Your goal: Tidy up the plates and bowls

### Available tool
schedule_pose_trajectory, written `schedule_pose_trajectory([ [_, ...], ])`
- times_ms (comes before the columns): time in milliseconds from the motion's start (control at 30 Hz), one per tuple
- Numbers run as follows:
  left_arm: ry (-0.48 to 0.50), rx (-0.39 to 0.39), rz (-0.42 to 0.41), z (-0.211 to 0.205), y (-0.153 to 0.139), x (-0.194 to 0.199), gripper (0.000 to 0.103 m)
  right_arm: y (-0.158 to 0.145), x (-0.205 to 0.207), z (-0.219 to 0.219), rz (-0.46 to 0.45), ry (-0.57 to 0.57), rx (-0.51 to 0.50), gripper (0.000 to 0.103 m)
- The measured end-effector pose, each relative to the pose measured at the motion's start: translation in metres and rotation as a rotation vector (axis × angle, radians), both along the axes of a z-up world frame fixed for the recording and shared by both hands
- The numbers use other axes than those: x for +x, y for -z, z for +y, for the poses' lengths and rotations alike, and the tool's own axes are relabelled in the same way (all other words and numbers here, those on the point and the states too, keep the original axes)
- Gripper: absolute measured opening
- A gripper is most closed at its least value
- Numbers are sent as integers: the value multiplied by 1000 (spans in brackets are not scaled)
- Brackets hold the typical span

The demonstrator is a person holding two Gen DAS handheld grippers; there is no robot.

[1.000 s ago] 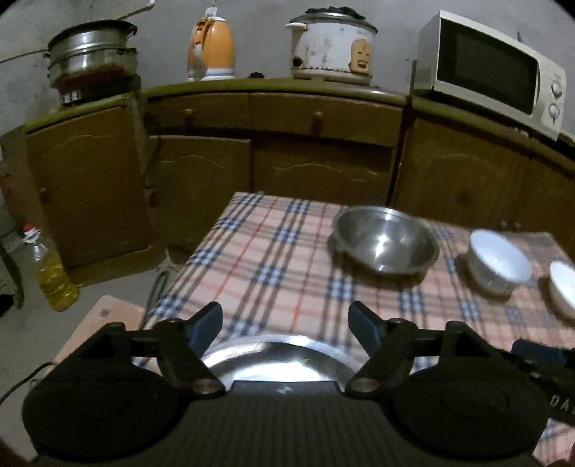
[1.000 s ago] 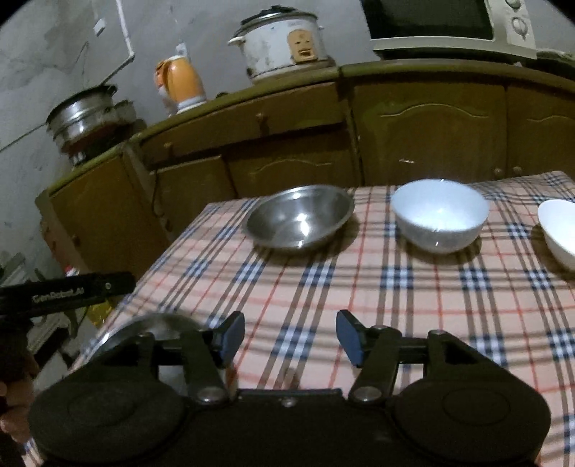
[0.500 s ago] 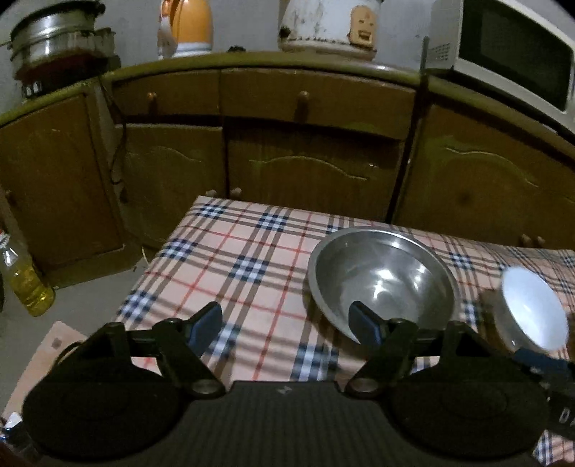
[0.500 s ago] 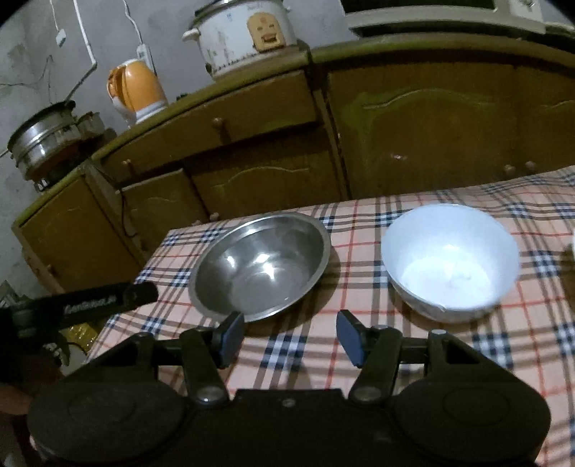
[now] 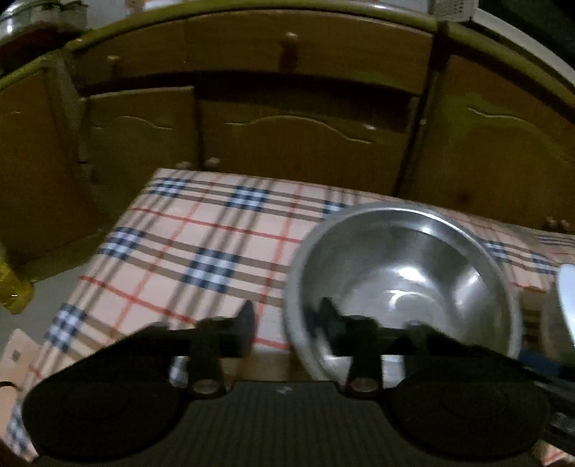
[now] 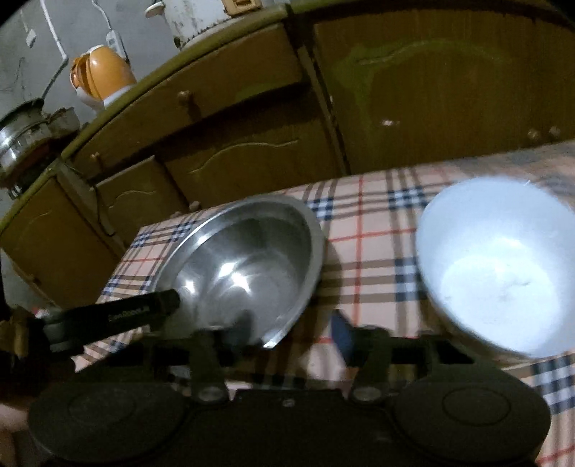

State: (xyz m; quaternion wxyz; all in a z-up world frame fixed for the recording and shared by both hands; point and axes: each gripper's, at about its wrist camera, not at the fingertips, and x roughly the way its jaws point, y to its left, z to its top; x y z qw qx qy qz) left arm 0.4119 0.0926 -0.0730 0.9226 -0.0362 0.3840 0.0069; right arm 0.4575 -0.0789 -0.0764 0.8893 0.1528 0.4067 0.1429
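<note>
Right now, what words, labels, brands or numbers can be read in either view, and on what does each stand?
"GenRobot.AI": pale lettering, blurred but just legible, on the side of the left gripper, whose jaws have just been closing with the steel bowl's rim between them.
Rice cooker front panel: cut off at the frame edge, unreadable.
Nothing else carries legible text.
</note>
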Motion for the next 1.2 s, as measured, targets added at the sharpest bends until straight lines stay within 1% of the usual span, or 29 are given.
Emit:
schedule_pose_trajectory([
  [33, 15, 1, -2, -4, 0, -1, 21, 0, -1, 1, -6, 1, 4, 29],
  [100, 21, 27, -5, -10, 1, -4, 21, -2, -4, 3, -25, 3, -25, 29],
  [200, 22, -16, -8, -8, -1, -15, 20, -6, -11, -5, -33, 4, -5, 28],
  [333, 28, -4, -37, -15, -13, -37, 20, -20, -26, -13, -54, 1, -9, 28],
  [433, 20, -17, -55, -18, -25, -54, 20, -35, -41, -21, -79, -8, -10, 28],
  [667, 24, 23, -117, -40, -57, -108, 20, -69, -89, -46, -121, 1, 4, 28],
  [800, 28, 2, -129, -48, -69, -134, 20, -88, -122, -64, -150, -3, 6, 28],
  [900, 37, 7, -146, -58, -79, -157, 20, -100, -146, -76, -177, -4, -10, 28],
  [1033, 58, 34, -165, -75, -84, -186, 20, -108, -179, -93, -188, 16, -21, 28],
  [1133, 74, 6, -159, -81, -83, -205, 20, -110, -202, -108, -189, 34, -16, 28],
  [1200, 89, 6, -159, -88, -81, -218, 20, -110, -217, -117, -184, 43, -20, 28],
])
